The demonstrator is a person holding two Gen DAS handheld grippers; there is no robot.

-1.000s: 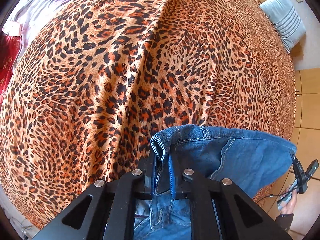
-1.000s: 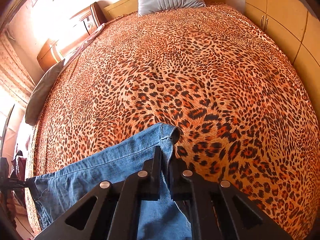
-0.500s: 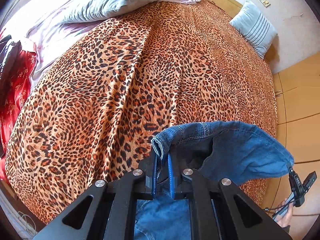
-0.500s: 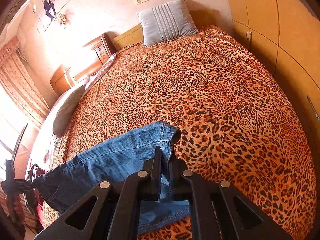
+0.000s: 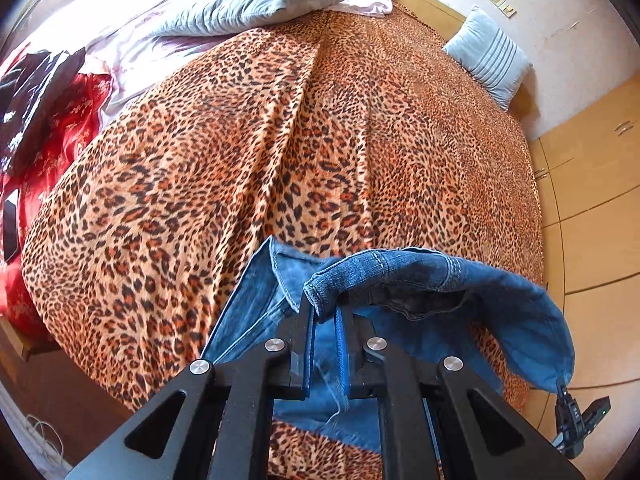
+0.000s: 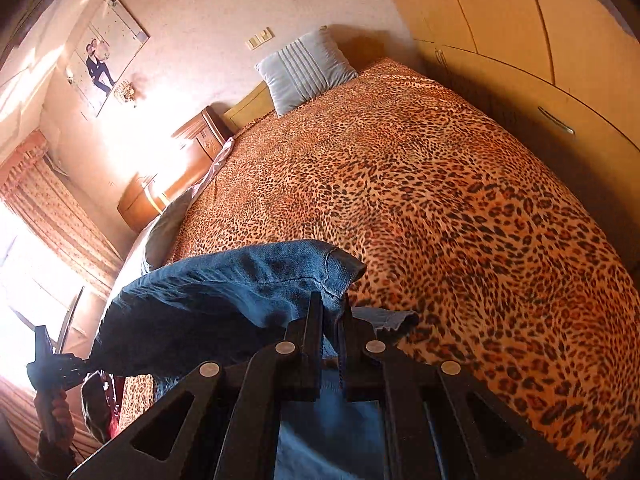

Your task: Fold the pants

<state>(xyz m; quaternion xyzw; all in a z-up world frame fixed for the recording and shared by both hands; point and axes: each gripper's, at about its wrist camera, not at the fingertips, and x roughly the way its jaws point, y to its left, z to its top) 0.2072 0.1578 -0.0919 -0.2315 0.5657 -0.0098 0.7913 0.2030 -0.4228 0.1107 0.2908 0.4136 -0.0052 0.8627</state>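
A bed (image 5: 360,128) under a leopard-print cover fills my view. The jeans (image 5: 500,304) hang over its near edge, heavy, limp denim, best taken at stitched edges. My left gripper (image 5: 324,316) has jaws clamped on one stitched edge; my right gripper (image 6: 330,312) has jaws clamped on another.

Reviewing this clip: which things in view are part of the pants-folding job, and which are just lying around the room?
Part of the job:
- jeans, lifted over the leopard bedspread
- left gripper, jaws shut on the denim
- right gripper, jaws shut on the denim

Just lying about:
- striped pillow
- grey pillow
- red cloth
- wardrobe
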